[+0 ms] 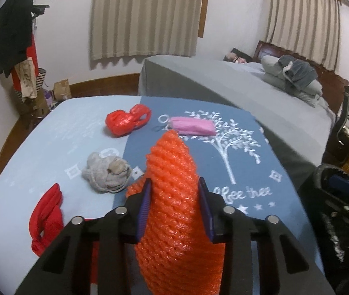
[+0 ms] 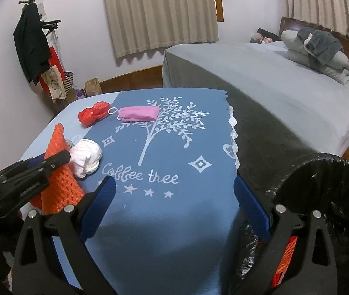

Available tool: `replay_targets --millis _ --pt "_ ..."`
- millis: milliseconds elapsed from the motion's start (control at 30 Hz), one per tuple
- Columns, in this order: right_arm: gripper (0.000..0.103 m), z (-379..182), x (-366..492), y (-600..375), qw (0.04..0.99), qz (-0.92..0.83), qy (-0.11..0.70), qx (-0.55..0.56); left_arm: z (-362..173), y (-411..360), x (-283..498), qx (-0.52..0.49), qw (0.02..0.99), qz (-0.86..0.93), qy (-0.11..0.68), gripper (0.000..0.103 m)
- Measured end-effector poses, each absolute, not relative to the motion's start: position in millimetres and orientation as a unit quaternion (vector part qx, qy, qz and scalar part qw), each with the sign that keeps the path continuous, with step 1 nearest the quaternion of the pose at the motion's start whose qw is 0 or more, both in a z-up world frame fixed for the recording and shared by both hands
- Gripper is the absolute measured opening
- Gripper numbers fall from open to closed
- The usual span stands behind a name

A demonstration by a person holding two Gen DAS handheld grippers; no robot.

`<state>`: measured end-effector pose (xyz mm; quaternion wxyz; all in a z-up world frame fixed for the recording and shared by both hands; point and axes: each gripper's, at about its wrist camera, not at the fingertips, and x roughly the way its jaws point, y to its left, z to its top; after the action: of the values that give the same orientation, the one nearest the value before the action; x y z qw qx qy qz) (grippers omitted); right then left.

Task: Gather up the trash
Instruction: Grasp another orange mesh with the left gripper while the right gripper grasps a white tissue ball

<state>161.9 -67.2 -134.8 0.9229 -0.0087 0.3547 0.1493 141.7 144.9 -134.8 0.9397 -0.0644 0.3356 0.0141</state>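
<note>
Orange foam-net fruit sleeve (image 1: pixel 174 196) is pinched by the left gripper (image 1: pixel 175 211) above the table; right gripper (image 2: pixel 174 211) is spread, empty; red plastic bag (image 1: pixel 126 120), pink mask (image 1: pixel 194 125) and grey crumpled wad (image 1: pixel 107 173) remain uncollected; black-lined bin (image 2: pixel 327 186) stands beside

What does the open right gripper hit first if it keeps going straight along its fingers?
Likely the blue tablecloth near its white "Coffee tree" lettering; nothing lies between the right gripper fingers. Depth is uncertain.

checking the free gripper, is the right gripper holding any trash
No: the right gripper stands open over the blue tablecloth with nothing between its fingers.
</note>
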Motion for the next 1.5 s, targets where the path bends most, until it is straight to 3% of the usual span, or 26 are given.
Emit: replay_targets --millis 433,867,1000,1433,1500 --pt "0.094 -128 173 -56 0.927 0.160 0.340 -0.005 -118 171 131 -0.058 0.946 0.036 0.318 0.034" --pt "0.094 -130 197 23 0.916 0.225 0.333 -0.015 -129 218 119 -0.071 0.942 0.074 0.321 0.033" --pt "0.082 -140 203 48 0.906 0.242 0.346 -0.024 -132 225 118 -0.077 0.941 0.076 0.321 0.033" --pt "0.080 -168 211 83 0.889 0.257 0.377 -0.038 -146 243 115 -0.071 0.937 0.085 0.332 0.033" --pt "0.075 -170 212 86 0.887 0.260 0.379 -0.042 -148 245 115 -0.071 0.936 0.088 0.333 0.033"
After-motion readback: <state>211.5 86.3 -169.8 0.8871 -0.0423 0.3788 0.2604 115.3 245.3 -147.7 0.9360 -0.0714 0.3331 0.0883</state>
